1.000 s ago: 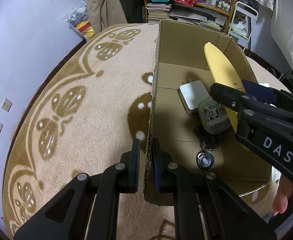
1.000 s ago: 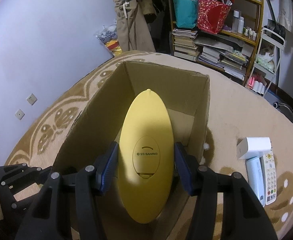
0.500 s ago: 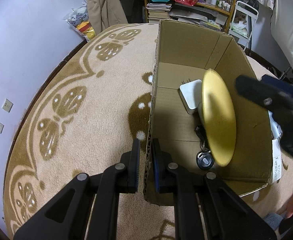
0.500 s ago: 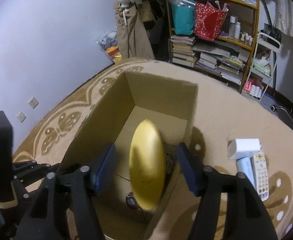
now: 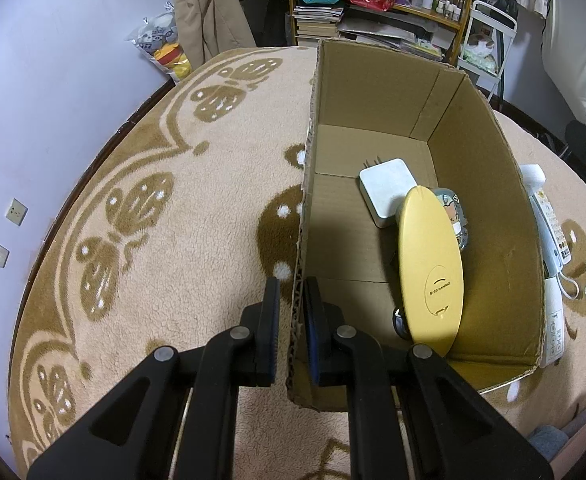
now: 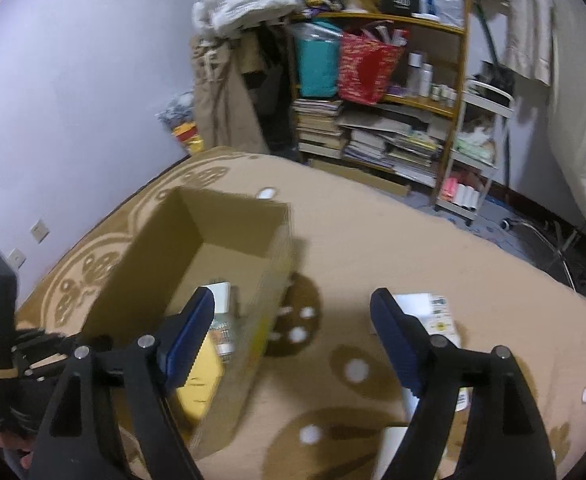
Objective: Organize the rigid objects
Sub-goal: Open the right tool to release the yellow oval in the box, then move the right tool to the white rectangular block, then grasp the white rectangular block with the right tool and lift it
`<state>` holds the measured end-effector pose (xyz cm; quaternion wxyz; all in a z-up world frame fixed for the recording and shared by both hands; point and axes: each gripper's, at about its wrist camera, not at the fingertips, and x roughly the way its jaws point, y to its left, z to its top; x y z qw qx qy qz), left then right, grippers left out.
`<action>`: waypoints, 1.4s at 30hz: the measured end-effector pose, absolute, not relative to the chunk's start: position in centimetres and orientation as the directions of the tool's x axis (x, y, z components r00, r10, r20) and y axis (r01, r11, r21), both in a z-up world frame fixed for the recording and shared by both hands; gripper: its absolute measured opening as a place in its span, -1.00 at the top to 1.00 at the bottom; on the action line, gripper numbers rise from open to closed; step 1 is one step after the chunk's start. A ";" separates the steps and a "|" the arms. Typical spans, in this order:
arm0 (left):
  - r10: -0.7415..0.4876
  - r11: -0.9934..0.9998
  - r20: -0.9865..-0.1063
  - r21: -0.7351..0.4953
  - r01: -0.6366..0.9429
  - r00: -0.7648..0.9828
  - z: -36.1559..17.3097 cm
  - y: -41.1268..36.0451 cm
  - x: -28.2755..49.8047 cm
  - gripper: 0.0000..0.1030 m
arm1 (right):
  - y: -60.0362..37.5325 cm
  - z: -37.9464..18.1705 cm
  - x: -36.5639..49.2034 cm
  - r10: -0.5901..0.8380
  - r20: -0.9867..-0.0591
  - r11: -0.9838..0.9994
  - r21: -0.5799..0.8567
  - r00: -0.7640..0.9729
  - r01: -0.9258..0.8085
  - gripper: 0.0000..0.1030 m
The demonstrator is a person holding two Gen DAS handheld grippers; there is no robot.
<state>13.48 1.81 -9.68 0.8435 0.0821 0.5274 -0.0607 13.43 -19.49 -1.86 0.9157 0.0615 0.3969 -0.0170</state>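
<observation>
An open cardboard box (image 5: 477, 184) stands on the carpet. My left gripper (image 5: 292, 296) is shut on its left wall. Inside lie a yellow oval case (image 5: 429, 268), a white charger (image 5: 387, 192) and a small round cartoon case (image 5: 455, 216); the yellow case hides a key fob. My right gripper (image 6: 293, 336) is open and empty, raised above the box's right side; the box (image 6: 221, 248) and the yellow case (image 6: 199, 380) show below it. A white box (image 6: 425, 308) and a remote (image 5: 549, 220) lie on the carpet to the right of the box.
A round beige carpet (image 5: 173, 208) with brown patterns covers the floor. A crowded shelf (image 6: 393, 92) with books and bags stands behind, with a white trolley (image 6: 477, 140) beside it. A purple wall (image 5: 53, 60) is on the left.
My right gripper let go of the yellow case, which dropped into the box. It then opened wide and pulled up and to the right. My left gripper stayed on the box wall.
</observation>
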 end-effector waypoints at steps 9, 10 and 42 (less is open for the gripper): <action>-0.012 0.979 -0.899 0.079 0.190 0.437 -9.6 1.9 13.5 0.77 | -24.8 -4.7 15.8 -0.042 -0.754 0.979 0.099 0.655 0.176 -0.65; -0.011 0.978 -0.899 0.081 0.190 0.438 -9.6 1.9 13.5 0.77 | -25.1 -5.1 16.1 -0.045 -0.760 0.980 0.094 0.648 0.178 -0.65; -0.014 0.979 -0.899 0.077 0.189 0.437 -9.1 1.8 13.7 0.77 | -27.1 -12.4 19.7 -0.149 -0.856 0.973 -0.039 0.495 0.227 -0.38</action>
